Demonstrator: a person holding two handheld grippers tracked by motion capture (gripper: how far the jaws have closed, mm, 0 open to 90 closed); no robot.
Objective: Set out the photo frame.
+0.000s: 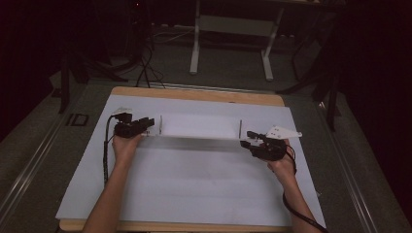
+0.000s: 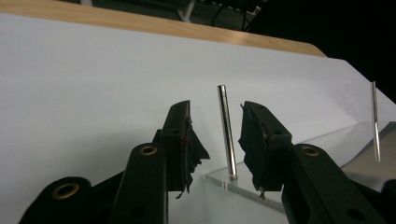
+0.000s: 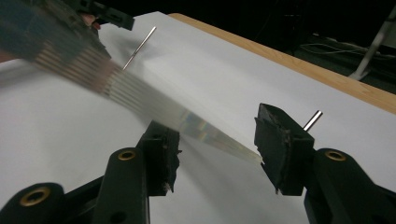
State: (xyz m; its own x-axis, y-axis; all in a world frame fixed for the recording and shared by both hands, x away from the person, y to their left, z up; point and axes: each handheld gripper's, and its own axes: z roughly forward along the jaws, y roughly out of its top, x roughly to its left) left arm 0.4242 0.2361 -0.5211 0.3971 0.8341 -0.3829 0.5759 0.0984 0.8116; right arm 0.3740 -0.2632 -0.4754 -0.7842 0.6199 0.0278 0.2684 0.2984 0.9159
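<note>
Left gripper (image 2: pixel 215 140) fingers spread, straddling the thin upright steel pin (image 2: pixel 226 133) without pinching it; right gripper (image 3: pixel 215 149) fingers spread around the clear acrylic base plate (image 3: pixel 140 100) corner, plate resting on white-covered surface (image 1: pixel 194 184).

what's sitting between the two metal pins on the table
In the high view, a clear plastic plate spans the stretch between the left pin and the right pin; nothing else lies there.
</note>
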